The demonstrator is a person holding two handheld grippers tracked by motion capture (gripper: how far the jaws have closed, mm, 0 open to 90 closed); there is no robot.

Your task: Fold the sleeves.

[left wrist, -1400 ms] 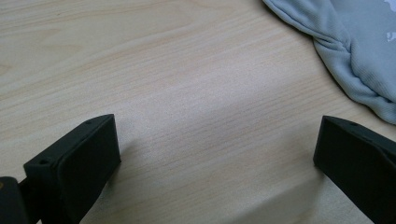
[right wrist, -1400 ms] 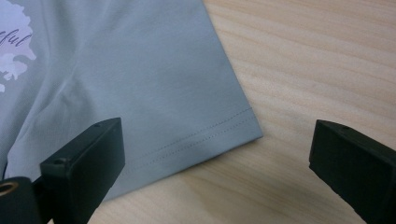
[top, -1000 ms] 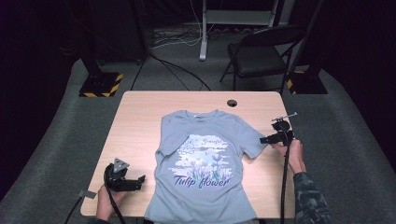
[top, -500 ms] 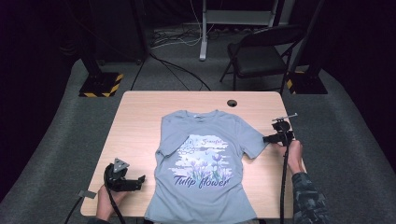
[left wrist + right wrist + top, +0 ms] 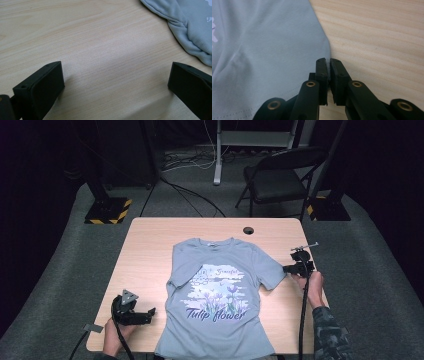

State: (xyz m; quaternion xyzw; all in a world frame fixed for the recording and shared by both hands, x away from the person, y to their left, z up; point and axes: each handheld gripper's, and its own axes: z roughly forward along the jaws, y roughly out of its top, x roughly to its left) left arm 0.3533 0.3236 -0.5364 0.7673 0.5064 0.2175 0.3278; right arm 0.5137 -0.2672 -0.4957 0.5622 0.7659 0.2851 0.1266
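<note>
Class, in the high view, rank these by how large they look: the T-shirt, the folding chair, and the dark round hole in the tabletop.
1. T-shirt, largest.
2. Folding chair; it stands farther from the camera, so its real size is unsure.
3. Round hole, smallest.

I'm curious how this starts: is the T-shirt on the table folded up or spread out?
Spread out. The T-shirt lies flat and face up on the table, both sleeves out and its flower print fully showing.

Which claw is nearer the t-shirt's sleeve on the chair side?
Right. The right claw is shut on that sleeve edge; the left claw sits open beside the t-shirt's hem corner.
</note>
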